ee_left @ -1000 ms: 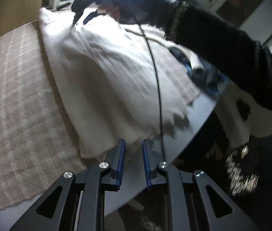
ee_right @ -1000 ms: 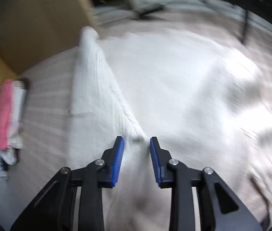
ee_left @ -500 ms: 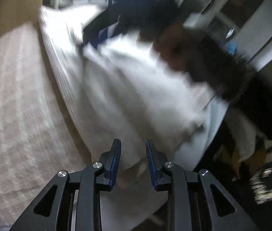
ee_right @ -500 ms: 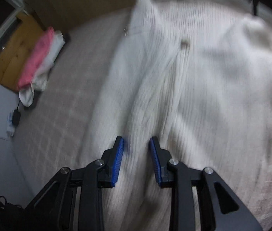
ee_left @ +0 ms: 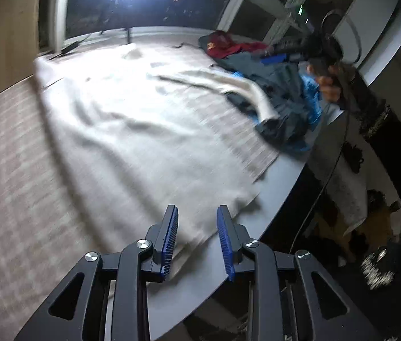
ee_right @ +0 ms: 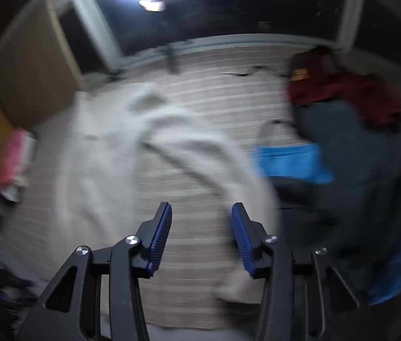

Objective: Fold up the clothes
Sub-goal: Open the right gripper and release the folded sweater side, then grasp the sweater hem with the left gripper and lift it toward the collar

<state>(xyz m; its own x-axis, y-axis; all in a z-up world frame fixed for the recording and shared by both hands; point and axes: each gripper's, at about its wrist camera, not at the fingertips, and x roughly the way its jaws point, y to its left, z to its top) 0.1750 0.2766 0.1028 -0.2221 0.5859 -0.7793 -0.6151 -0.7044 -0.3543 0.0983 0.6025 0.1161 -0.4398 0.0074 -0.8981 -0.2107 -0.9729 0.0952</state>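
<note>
A white knit garment (ee_left: 132, 130) lies spread over the checked tablecloth (ee_left: 10, 170). One sleeve (ee_left: 246, 88) stretches right, onto the clothes pile. My left gripper (ee_left: 197, 238) hovers over the garment's near hem at the table edge. Its jaws are opening and its pads press on nothing. In the right wrist view the garment (ee_right: 106, 156) fills the left half, its sleeve (ee_right: 223, 167) running diagonally. My right gripper (ee_right: 202, 236) hangs above the cloth by that sleeve, jaws opening with nothing between them. The left wrist view also shows the right gripper (ee_left: 283, 55) far right, in a hand.
A pile of dark and blue clothes (ee_left: 285, 105) with a red garment (ee_left: 229, 47) sits at the table's right end. The grey table edge (ee_left: 274, 187) curves close by my left gripper. A person's dark sleeve (ee_left: 385, 130) is at right. Pink and white items (ee_right: 16, 162) lie far left.
The right gripper swung right and up, away from the garment's body, and its jaws widened. The garment now lies spread flat. The left gripper lifted a little and its jaws widened.
</note>
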